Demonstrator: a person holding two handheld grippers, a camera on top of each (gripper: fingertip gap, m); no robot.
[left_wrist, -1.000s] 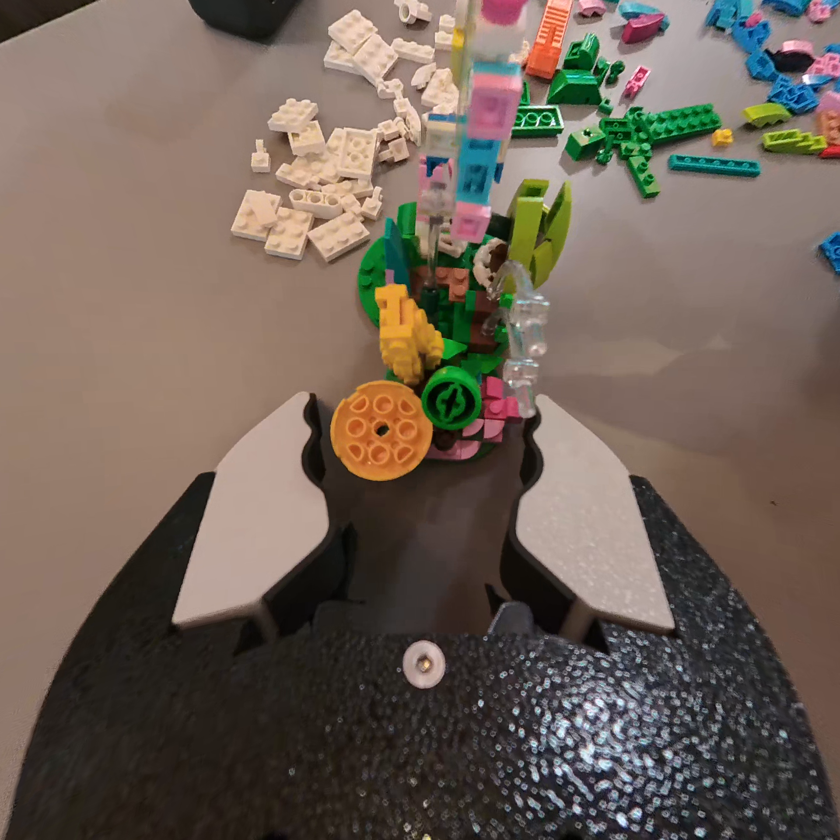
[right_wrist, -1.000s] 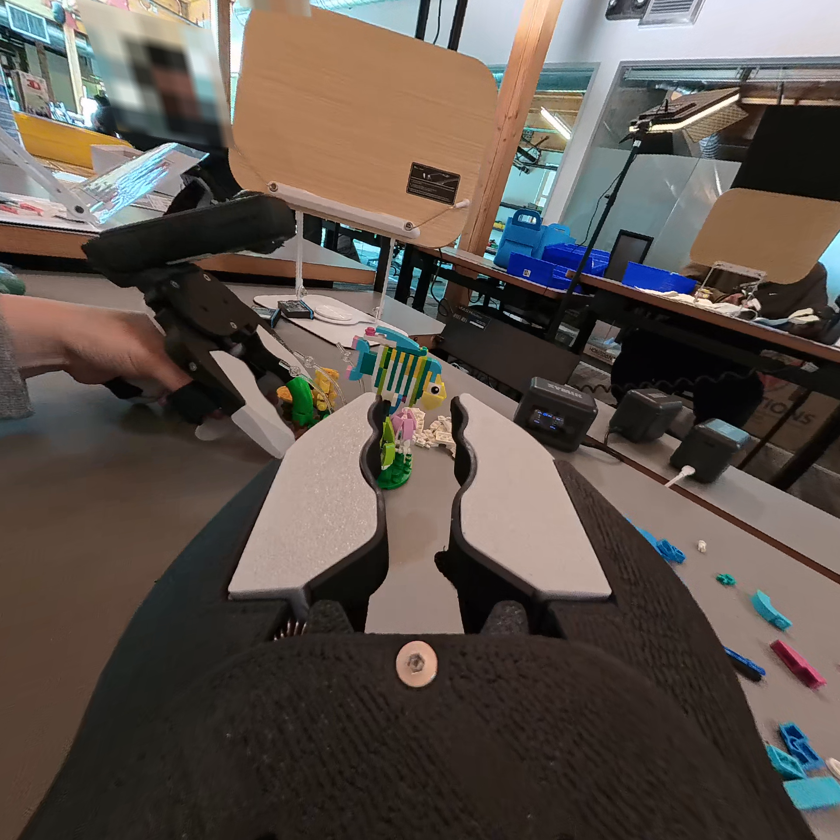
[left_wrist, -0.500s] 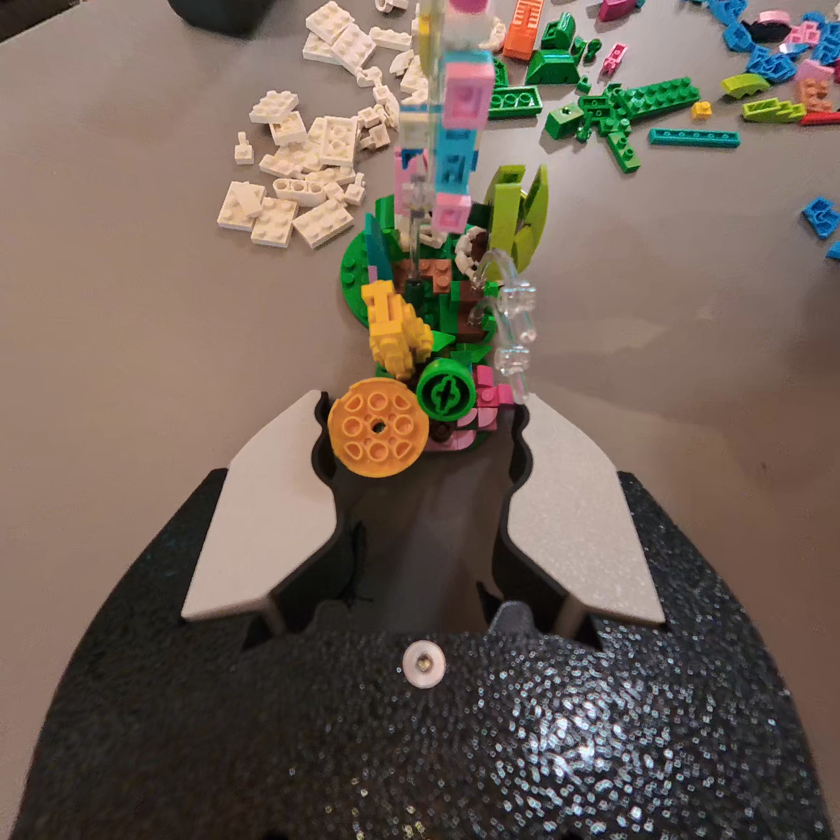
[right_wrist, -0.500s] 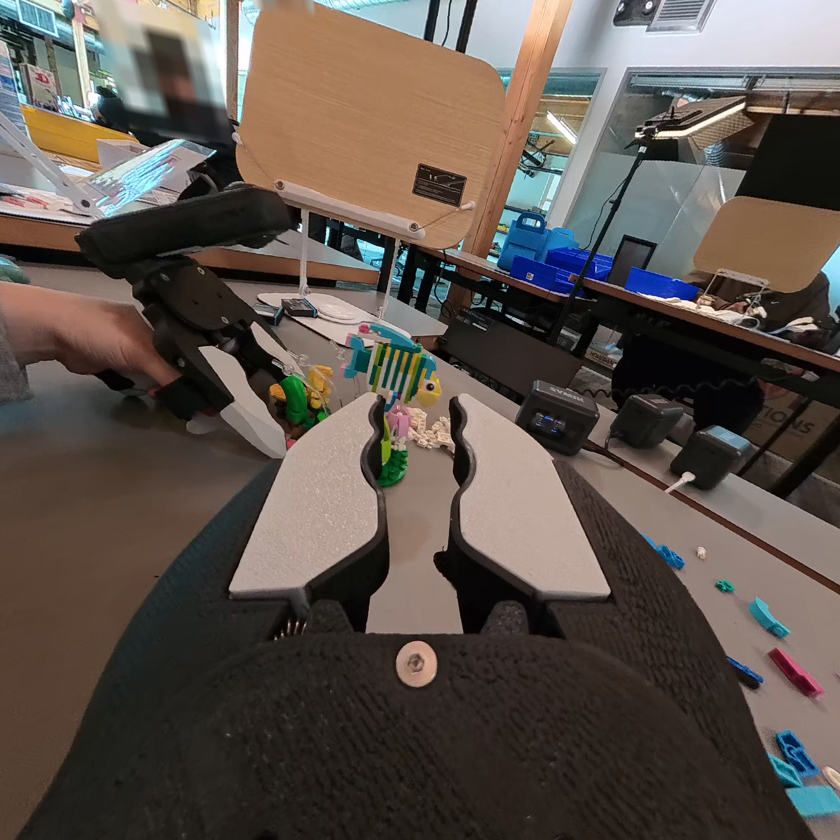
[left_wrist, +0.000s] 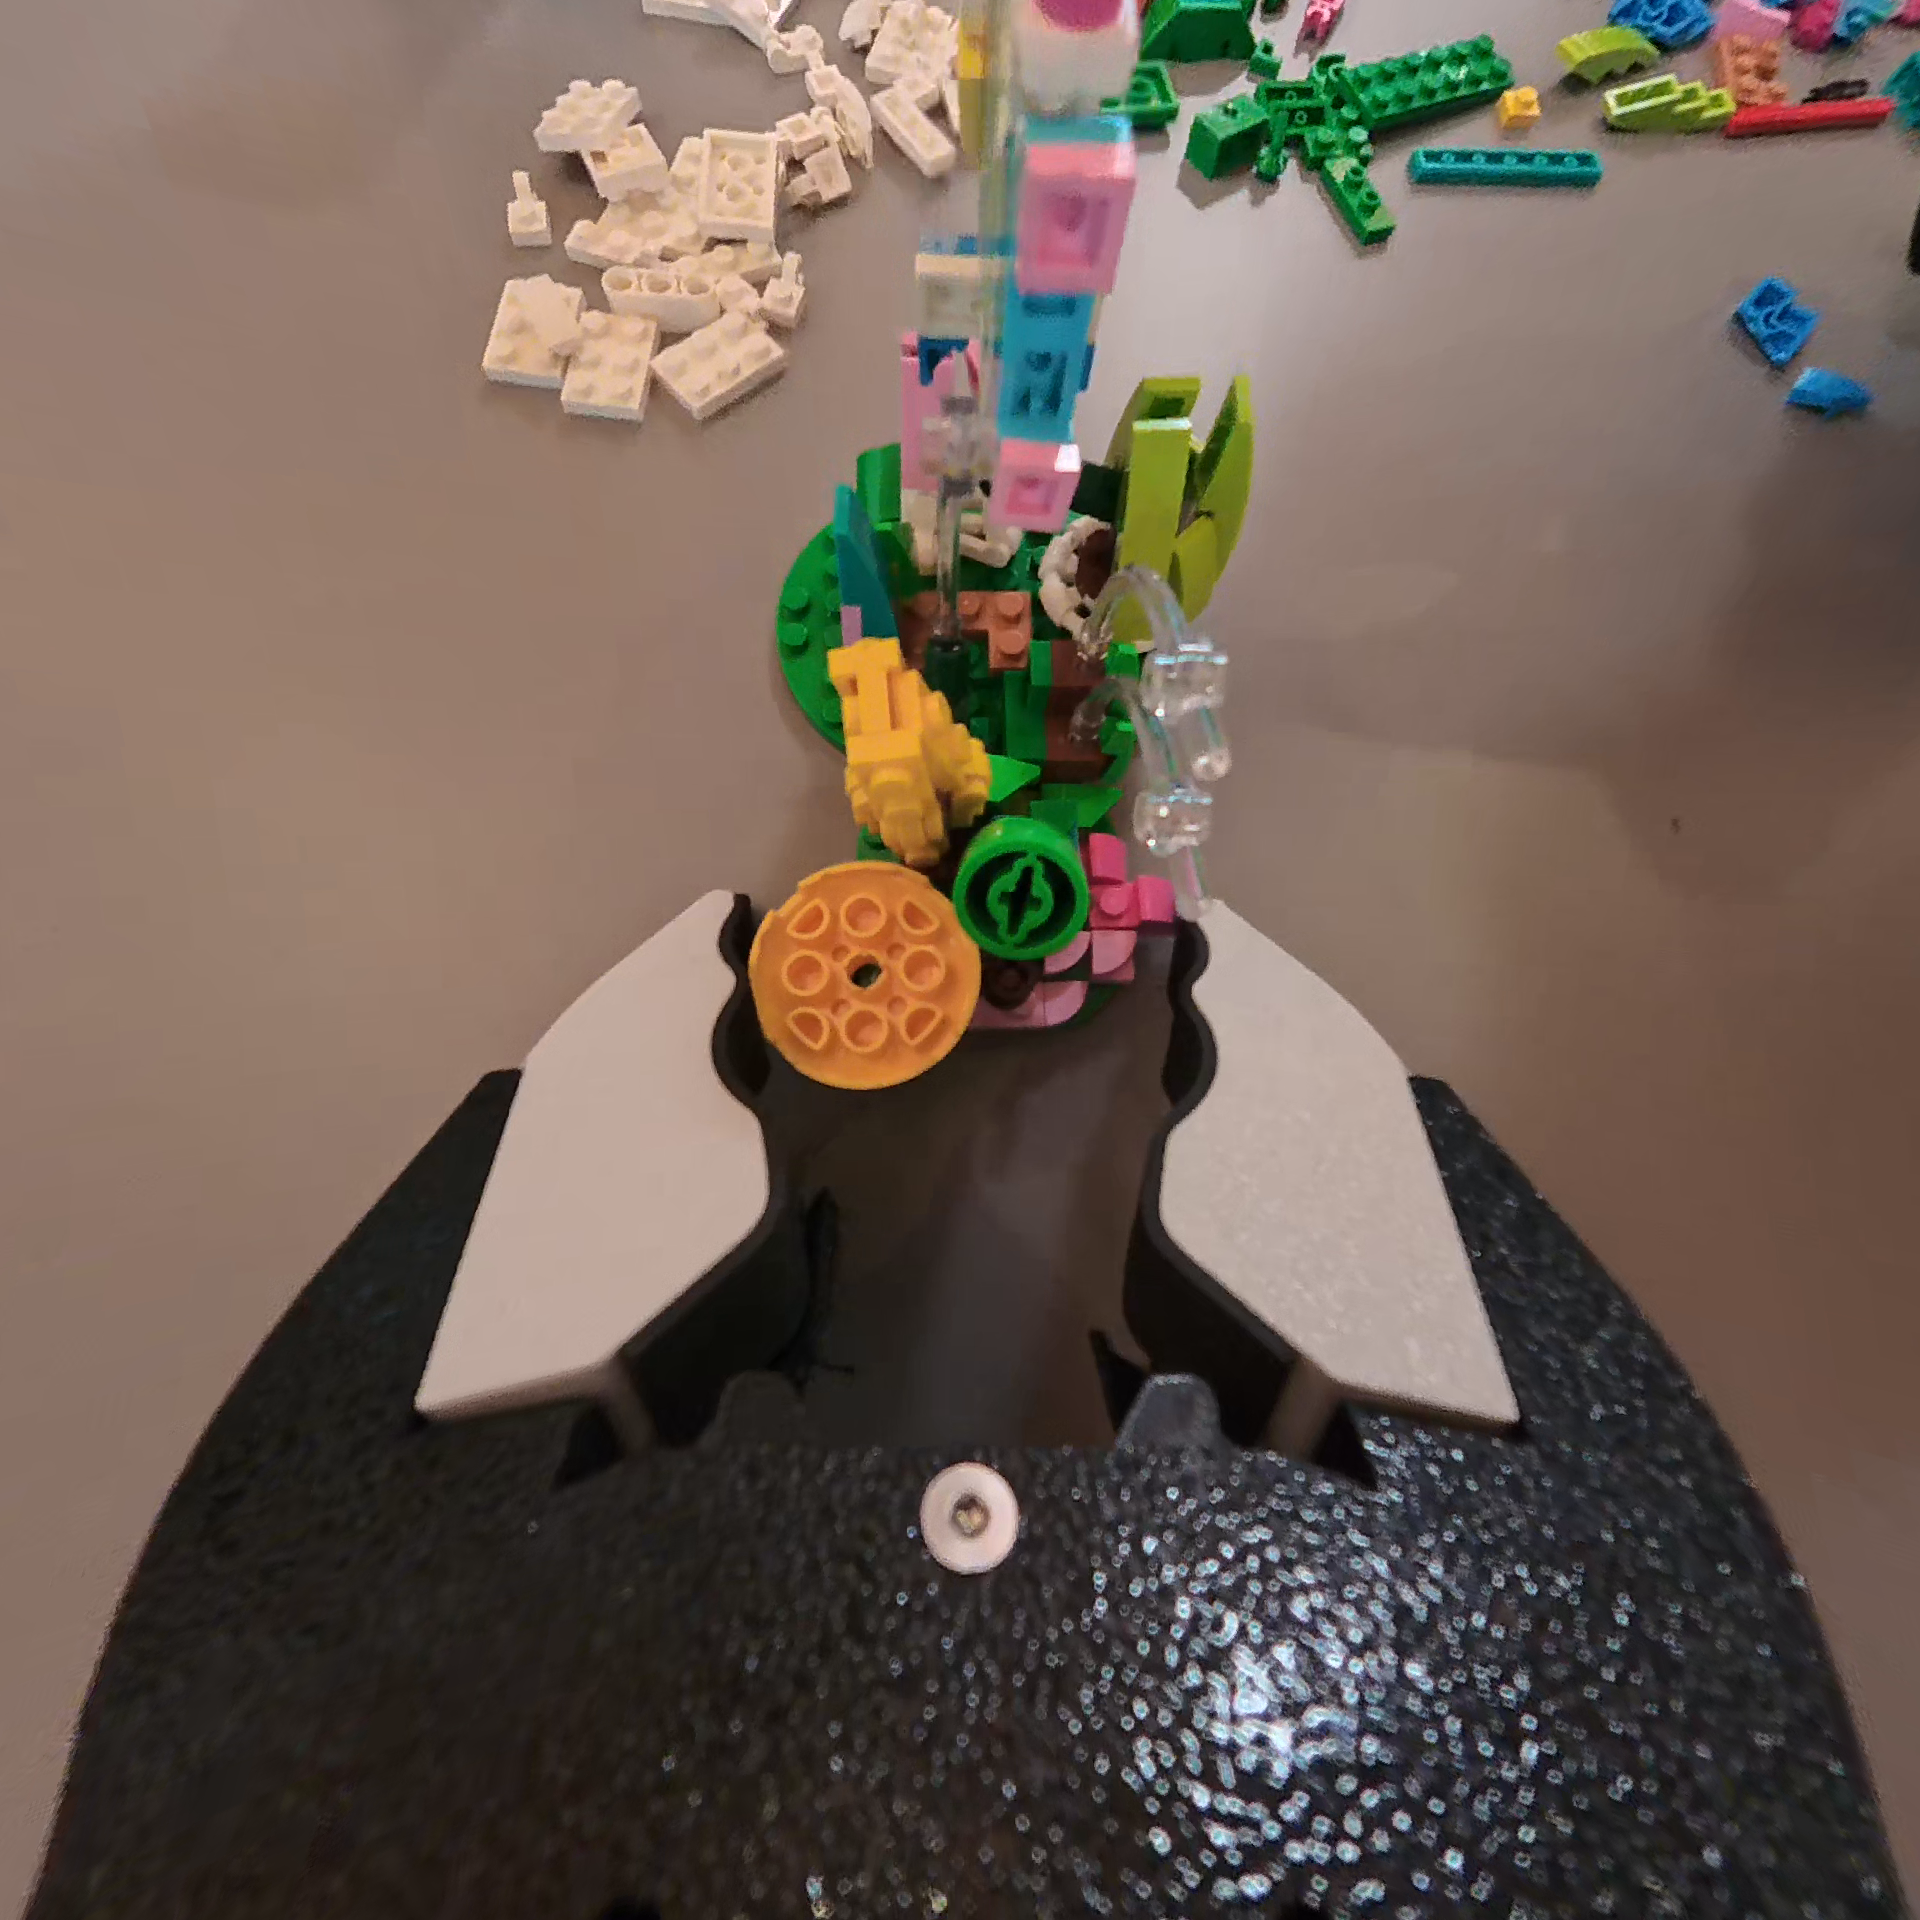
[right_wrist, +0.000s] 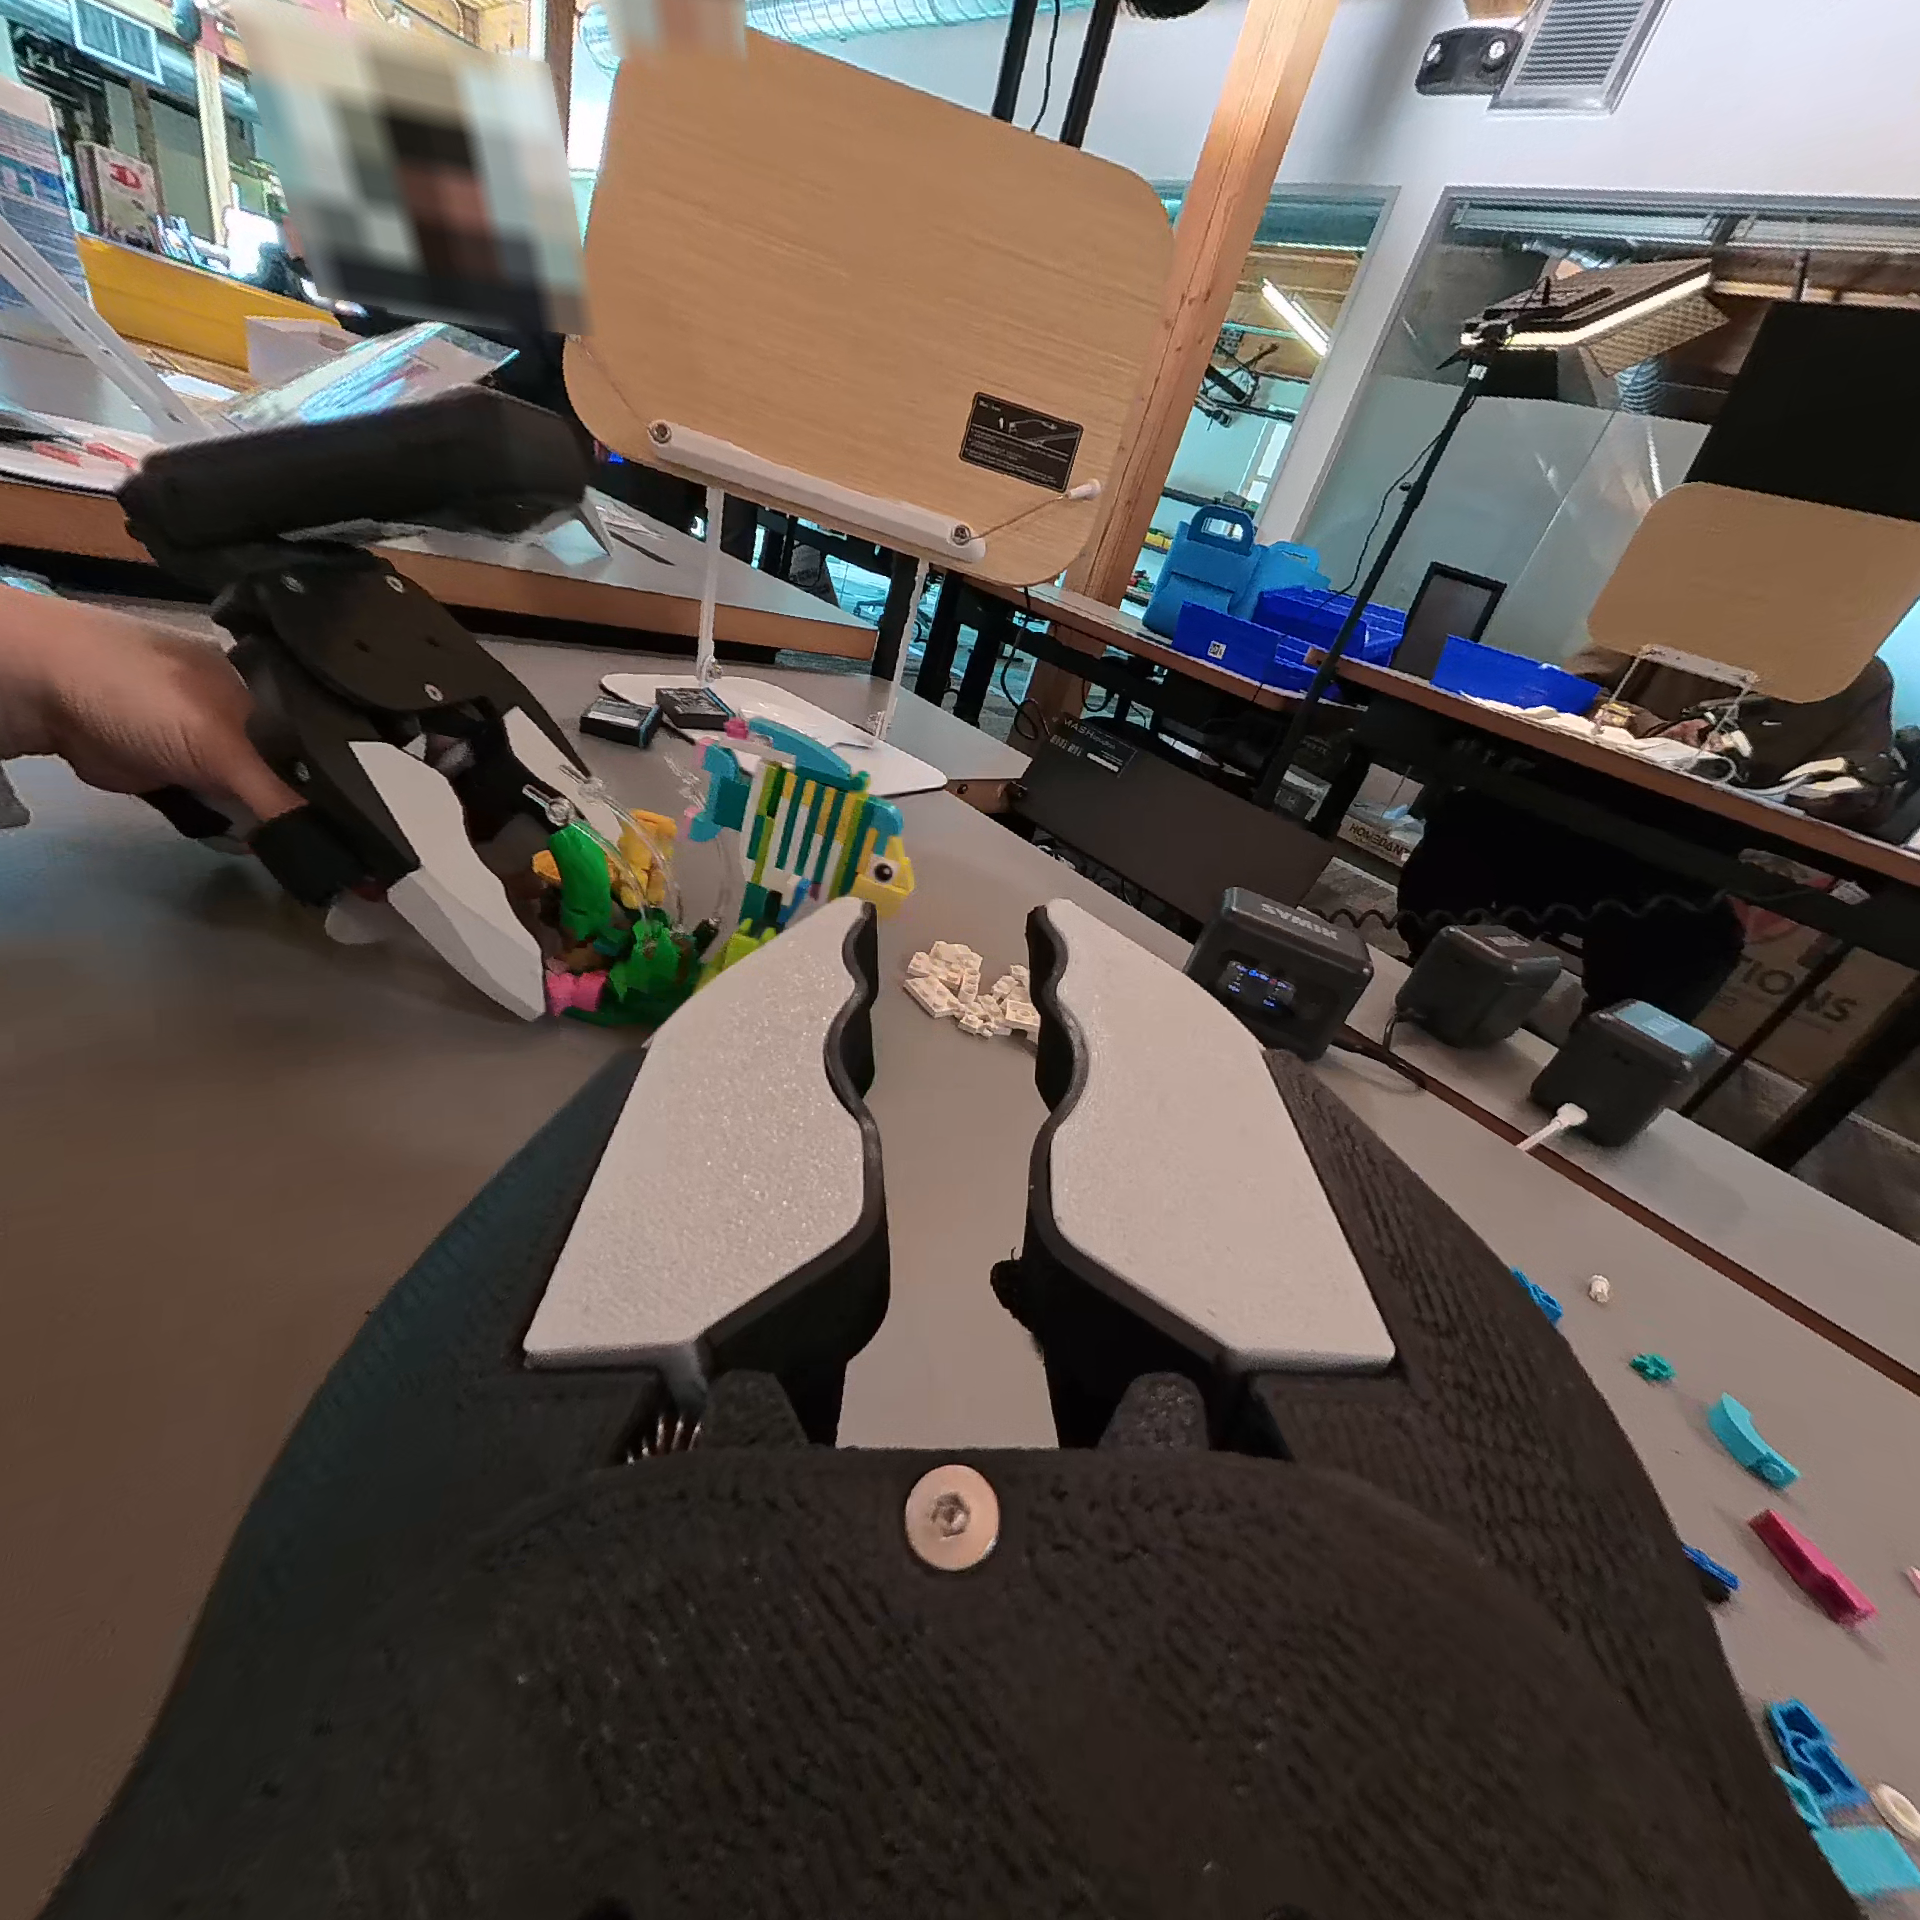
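A colourful brick model stands on a green base on the grey table. It has a yellow figure, clear curved rods and a striped fish on top. My left gripper is closed around the model's near end. One pad touches the orange round disc, the other the pink bricks. In the right wrist view a hand holds this gripper, one finger down beside the model. My right gripper is part open and empty, low over the table to the model's right.
A pile of white bricks lies behind the model; it also shows beyond my right fingertips. Loose green bricks and blue ones lie at the back right. Black chargers and a wooden board on a stand stand further back.
My left gripper moved forward onto the model's near end and its fingers closed in until they met it. My right gripper swung right, so the model is now left of its fingers.
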